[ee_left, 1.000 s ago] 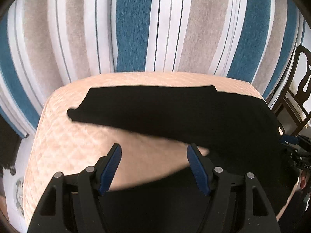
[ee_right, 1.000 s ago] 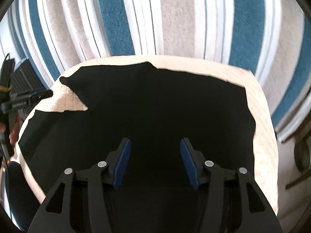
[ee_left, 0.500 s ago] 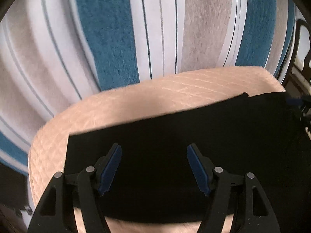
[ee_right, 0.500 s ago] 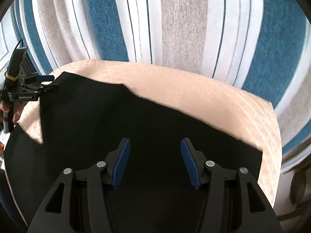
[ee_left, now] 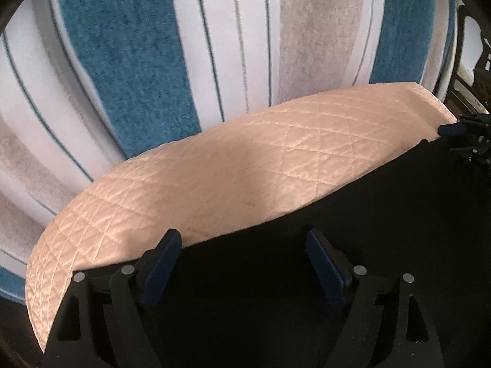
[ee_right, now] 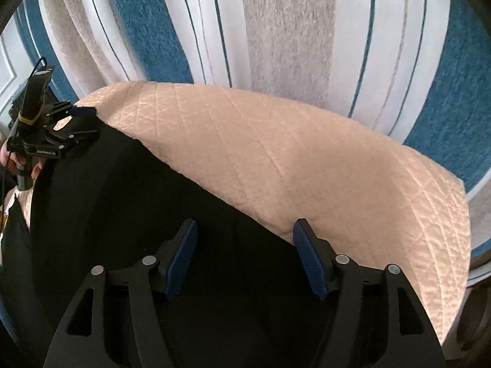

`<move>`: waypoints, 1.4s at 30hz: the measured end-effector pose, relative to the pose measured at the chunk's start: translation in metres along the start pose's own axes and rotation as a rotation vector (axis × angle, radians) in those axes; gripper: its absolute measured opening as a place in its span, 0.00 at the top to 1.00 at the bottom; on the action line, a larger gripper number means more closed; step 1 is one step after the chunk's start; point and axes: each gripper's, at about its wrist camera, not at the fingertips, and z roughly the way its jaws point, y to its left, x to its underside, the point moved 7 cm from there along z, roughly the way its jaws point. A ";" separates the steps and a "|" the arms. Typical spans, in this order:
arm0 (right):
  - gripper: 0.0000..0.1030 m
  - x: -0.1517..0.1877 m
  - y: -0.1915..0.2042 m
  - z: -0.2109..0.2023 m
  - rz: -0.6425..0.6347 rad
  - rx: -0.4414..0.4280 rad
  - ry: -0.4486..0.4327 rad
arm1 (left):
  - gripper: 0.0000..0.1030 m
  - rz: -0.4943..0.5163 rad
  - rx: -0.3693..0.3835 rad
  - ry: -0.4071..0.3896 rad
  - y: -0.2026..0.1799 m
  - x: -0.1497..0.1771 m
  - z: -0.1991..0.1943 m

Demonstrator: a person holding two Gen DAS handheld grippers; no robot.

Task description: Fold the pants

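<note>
- Left hand-held gripper: black frame, blue ribbed pads, jaws opening wide. The black pants lie under and between them, but the pads press on nothing, so it is released.
- Right hand-held gripper: same build, jaws also opening. Black cloth lies between the pads and the right pad sits over the fold edge; nothing is pinched.
- Step, as I judge it: a fold has just been laid down and both grippers are letting go. The doubled cloth covers the near part of the table, and its far edge runs as one straight slanted line from near the left edge toward the right edge.
- Next move probably calls for lifting clear without dragging the top layer, then gripping one end of the strip to fold it across. Where the layers' edges lie cannot be told in the dark cloth.
- Pants: matte black, soft, flat, almost without visible creases.
- Table cover: peach, satin-shiny, quilted in diamonds, rounded at the far corners.
- Beyond the far edge: a rug in blue, grey and white stripes, with a plush nap.
</note>
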 end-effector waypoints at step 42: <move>0.93 0.202 0.149 -0.147 0.161 -0.109 -0.148 | 0.94 -0.232 0.013 -0.203 -0.120 0.211 -0.219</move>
